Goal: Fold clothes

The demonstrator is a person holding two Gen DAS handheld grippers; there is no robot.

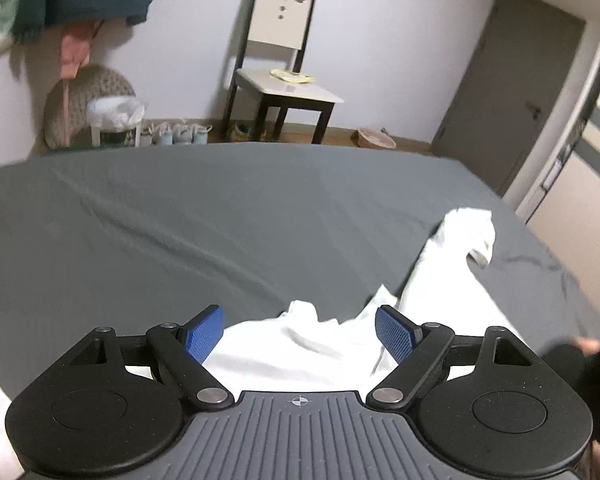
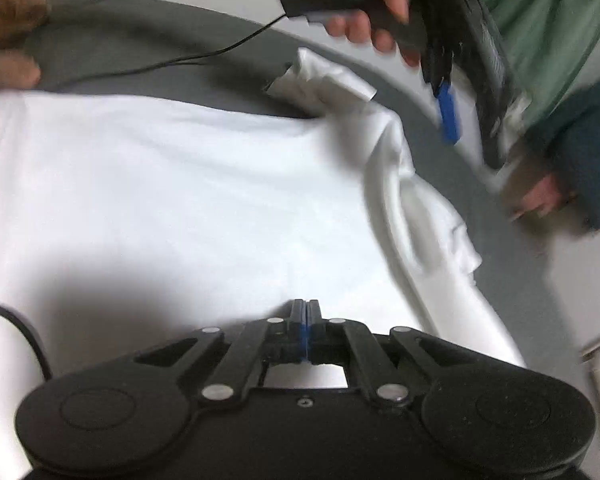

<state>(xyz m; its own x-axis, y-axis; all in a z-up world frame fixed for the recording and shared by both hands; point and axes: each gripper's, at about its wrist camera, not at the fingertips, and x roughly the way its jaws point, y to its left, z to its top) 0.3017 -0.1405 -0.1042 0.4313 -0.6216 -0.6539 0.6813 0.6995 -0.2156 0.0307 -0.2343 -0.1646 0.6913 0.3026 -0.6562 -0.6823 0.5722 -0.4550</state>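
1. Right gripper [image 2: 306, 322] has its blue pads pressed flat together just above the white shirt [image 2: 172, 184]; no cloth shows between them, so I judge that it has nothing in its grip. If it lifts now expecting a fold, the shirt will probably stay flat on the bed.
2. Left gripper [image 1: 299, 334] stands spread wide over the near part of the same shirt [image 1: 300, 352], pads clear of the fabric. Closing from this height would likely pinch air or a single loose ridge.
3. Spread across the near side of the bed [image 1: 180, 220], the shirt has one sleeve [image 1: 470, 228] trailing toward the bed's right edge and another bunched sleeve [image 2: 320, 80] crumpled near the opposite edge. A fold made over these lumps would probably come out crooked.
4. A thin black cable [image 2: 188, 58] runs across the sheet beside the shirt; a sweeping move could snag it.
5. Both views are blurred, so the exact hem line is hard to judge.
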